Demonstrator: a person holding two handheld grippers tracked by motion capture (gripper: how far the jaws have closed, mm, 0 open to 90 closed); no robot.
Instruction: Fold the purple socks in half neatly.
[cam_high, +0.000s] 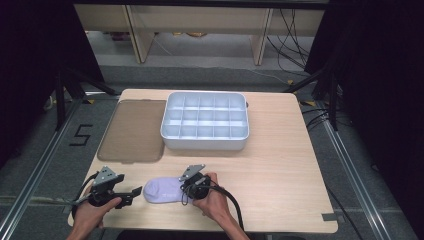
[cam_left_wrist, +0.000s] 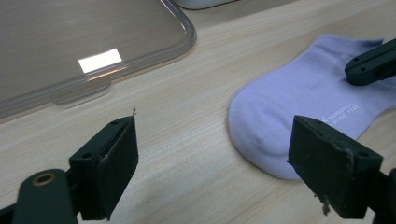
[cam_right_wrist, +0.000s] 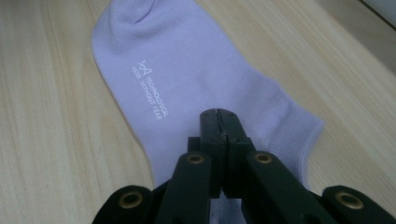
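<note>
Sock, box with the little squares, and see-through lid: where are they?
sock (cam_high: 162, 190), high view, on its toe half.
box (cam_high: 205, 142), high view, on its front wall.
lid (cam_high: 134, 131), high view, on its flat middle.

black jaws, brass rivets, grey plates, cables

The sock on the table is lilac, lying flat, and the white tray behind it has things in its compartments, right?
Not quite: the high view shows the white tray's compartments empty. The sock is indeed lilac and lies flat on the table.
</note>
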